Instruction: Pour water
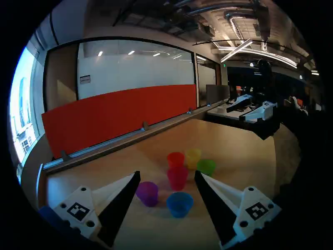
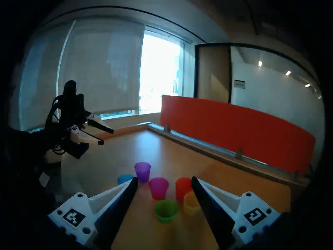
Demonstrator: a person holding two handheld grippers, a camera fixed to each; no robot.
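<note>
Several small plastic cups stand in a cluster on the wooden table [image 1: 233,150]: purple [image 1: 147,193], blue [image 1: 180,204], magenta [image 1: 177,178], red [image 1: 175,159], yellow [image 1: 193,157] and green [image 1: 206,167]. My left gripper [image 1: 166,172] hovers open just short of them, aimed at the magenta cup and touching none. From the opposite side, my right gripper [image 2: 164,179] is also open, with the magenta cup [image 2: 159,187], red cup [image 2: 183,187] and green cup [image 2: 166,210] between its fingers' lines. Each gripper appears in the other's view, held farther off above the table. I cannot tell what the cups hold.
A red partition [image 1: 120,112] with a metal rail [image 1: 125,141] runs along the table's far side. A bright window [image 2: 160,75] with blinds lies beyond. A person's dark sleeve [image 2: 25,150] holds the left gripper [image 2: 106,137]. More desks [image 1: 224,106] stand behind.
</note>
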